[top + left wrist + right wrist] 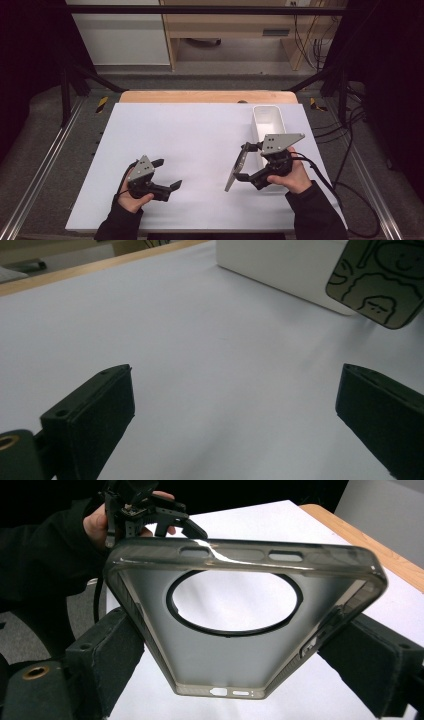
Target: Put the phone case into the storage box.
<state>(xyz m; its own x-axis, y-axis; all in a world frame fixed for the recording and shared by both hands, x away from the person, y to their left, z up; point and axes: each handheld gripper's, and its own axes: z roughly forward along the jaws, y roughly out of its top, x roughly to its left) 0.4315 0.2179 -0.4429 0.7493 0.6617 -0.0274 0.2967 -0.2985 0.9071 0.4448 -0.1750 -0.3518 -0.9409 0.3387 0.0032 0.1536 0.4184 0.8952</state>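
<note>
The right gripper (243,161) has its fingers (107,665) clenched on a phone case (236,167), gripping it across its two long edges and holding it clear of the desk (200,130), tilted with one end low. In the right gripper view the case (240,625) is smoky and translucent, with a large round opening ringed in black (button slots show along the far edge). In the left gripper view its outer face (380,280) carries black line drawings. Just beside the case, on the person's right, a white bin (267,122) stands on the desk. The left gripper (167,175) hangs over the near left part of the desk, well apart from the case, its fingers (92,415) spread wide and released around nothing.
</note>
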